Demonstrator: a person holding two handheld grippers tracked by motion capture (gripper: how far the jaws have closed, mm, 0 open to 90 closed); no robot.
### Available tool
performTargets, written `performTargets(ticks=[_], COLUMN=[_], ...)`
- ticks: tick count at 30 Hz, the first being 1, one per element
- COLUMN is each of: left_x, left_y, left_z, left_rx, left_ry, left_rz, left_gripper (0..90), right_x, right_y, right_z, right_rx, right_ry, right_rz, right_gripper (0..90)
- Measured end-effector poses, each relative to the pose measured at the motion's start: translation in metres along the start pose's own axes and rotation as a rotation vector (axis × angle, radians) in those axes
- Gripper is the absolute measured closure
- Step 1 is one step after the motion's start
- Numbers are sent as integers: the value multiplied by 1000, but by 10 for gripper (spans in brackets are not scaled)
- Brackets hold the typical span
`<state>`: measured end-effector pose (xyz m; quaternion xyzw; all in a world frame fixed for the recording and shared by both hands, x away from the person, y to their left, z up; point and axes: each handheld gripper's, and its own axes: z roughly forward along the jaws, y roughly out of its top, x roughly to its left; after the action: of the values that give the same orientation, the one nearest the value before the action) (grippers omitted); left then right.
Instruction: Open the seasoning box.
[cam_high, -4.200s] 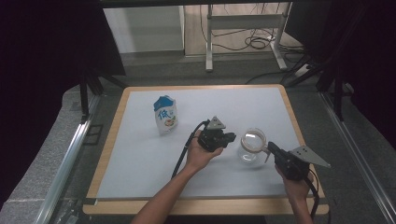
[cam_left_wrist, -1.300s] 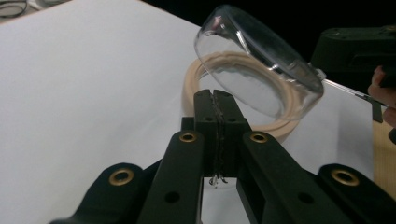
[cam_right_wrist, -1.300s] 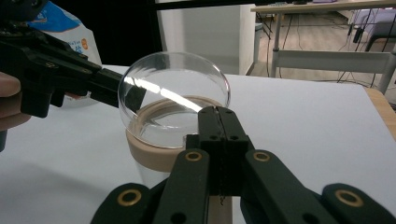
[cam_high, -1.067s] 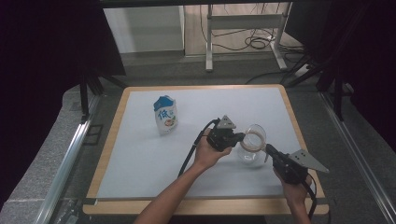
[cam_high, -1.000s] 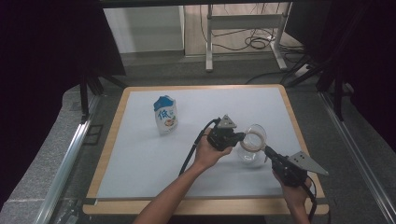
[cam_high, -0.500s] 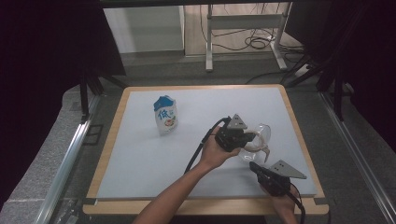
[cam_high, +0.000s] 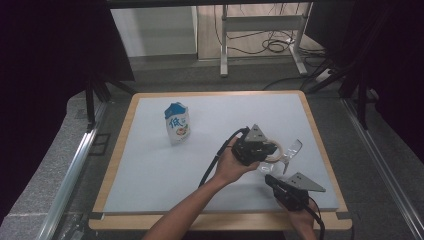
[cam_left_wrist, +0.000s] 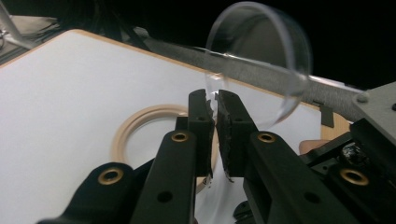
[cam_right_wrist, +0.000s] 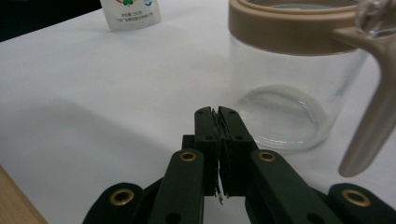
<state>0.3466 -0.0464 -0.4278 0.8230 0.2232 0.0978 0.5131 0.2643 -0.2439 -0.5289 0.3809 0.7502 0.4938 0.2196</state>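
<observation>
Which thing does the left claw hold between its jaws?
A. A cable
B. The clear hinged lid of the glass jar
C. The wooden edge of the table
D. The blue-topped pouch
B: in the left gripper view the left claw pinches the rim of the clear lid, swung up above the jar's beige ring.

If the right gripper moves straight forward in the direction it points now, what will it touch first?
Most likely the clear glass jar with the beige rim, slightly right of the right gripper line; depth is uncertain, so it might pass just left.

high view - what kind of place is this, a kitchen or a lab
Likely a lab recording rig, not a kitchen: a white board with a wooden rim as work surface, dark curtains around it, loose cables on the floor behind.
</observation>
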Motion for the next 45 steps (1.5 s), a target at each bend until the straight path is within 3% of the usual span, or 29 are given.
performTargets(ticks=[6,15,23,32,35,39,45], left_x=[21,42,53,64,70,77,82], left_y=[-20,-71,-114,-161,-170,-180,-184], left_z=[-29,-76,-102,-128,-134,-141,-150], left_rx=[-15,-22,9,44,66,69,55], left_ry=[48,106,133,208,239,268,274], left_rz=[-50,-132,-178,-234,-238,-262,-291], left_gripper=[784,713,539,421,403,391,388], right_x=[10,27,44,56,60,65,65], right_y=[3,5,8,15,20,28,37], right_z=[3,15,31,60,72,82,85], right_rx=[-4,11,39,76,87,141,125], right_ry=[25,64,98,106,100,123,119], right_rz=[-21,-39,-53,-72,-72,-72,-79], right_gripper=[862,773,653,551,517,478,466])
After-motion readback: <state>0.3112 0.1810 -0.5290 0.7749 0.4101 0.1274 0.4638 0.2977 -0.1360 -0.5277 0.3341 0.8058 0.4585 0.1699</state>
